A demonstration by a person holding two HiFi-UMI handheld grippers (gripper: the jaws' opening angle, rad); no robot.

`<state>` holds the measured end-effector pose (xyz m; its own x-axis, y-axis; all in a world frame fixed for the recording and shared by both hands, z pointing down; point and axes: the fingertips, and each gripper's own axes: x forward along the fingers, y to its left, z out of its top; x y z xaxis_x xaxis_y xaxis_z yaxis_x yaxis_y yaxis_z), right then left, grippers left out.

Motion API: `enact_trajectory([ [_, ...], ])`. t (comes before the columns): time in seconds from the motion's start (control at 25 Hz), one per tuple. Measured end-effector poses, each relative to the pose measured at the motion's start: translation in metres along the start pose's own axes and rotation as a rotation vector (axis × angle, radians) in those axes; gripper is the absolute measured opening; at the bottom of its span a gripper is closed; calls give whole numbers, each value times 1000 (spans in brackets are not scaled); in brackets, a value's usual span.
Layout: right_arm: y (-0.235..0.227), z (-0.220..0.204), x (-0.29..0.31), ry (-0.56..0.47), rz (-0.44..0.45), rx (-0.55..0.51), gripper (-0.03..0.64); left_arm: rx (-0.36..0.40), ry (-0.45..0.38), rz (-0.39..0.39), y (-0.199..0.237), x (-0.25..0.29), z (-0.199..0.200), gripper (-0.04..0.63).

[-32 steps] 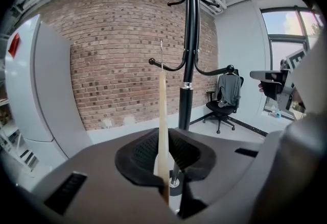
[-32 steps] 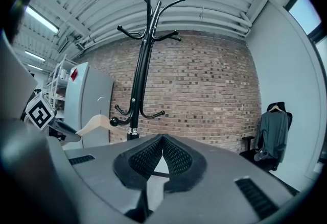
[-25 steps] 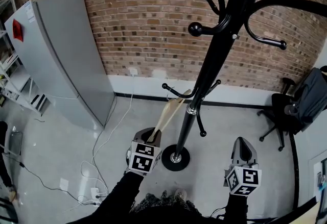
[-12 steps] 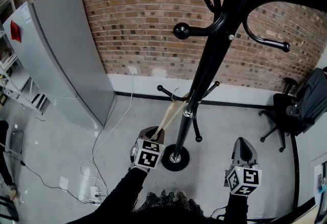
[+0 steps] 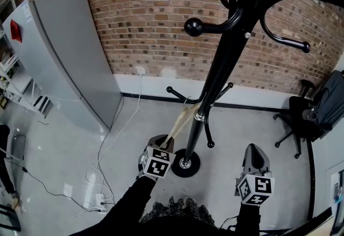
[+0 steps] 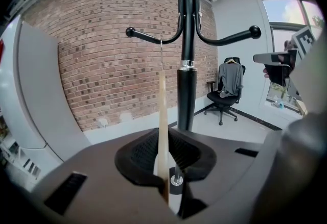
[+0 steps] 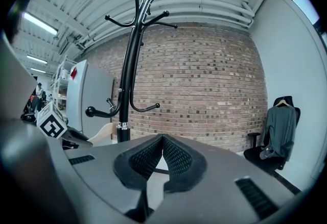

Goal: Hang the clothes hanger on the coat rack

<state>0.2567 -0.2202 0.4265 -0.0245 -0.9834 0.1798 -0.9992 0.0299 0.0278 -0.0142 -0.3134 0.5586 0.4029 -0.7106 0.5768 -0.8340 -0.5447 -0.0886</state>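
Brick wall (image 5: 150, 20): fills the background, with a white skirting strip along the floor.
Grey cabinet (image 5: 64, 63): stands against the wall at the left, well apart from the work.
Coat rack (image 5: 226, 63): a black pole on a round foot with curved arms at several heights. One low arm (image 5: 183, 97) reaches towards the left gripper.
Office chair (image 5: 314, 114): far right, with a garment draped over it; it plays no part.
Hanger (image 5: 180, 122): pale wood, seen edge-on, rising from the left gripper towards the low arm. Its top sits just under that arm.
Left gripper (image 5: 161, 142): fingers clamped on the hanger's lower end, with the wood standing up between them in the left gripper view.
Right gripper (image 5: 255, 154): pads pressed together with nothing between them, held off to the right of the pole.
Hook (image 6: 161, 54): a thin wire running from the hanger's top up to the low arm. Whether it bears on the arm is too fine to tell.
Just changed: over the last second the left gripper sank, and the hanger's top dropped from level with the low arm to just beneath it.
Meaning for the task: the hook is probably settling onto the arm, so letting go looks close. If it is not seated, the hanger would fall.
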Motion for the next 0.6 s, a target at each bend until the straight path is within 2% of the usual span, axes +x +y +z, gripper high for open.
enact_trajectory([
  [0.44,5,-3,-4,13,13,3,9,56,-29,1,-8,-1,0,61],
  [0.6,8,-5,-4,16,28,10,9,75,-62,-11,-11,-7,1,171],
])
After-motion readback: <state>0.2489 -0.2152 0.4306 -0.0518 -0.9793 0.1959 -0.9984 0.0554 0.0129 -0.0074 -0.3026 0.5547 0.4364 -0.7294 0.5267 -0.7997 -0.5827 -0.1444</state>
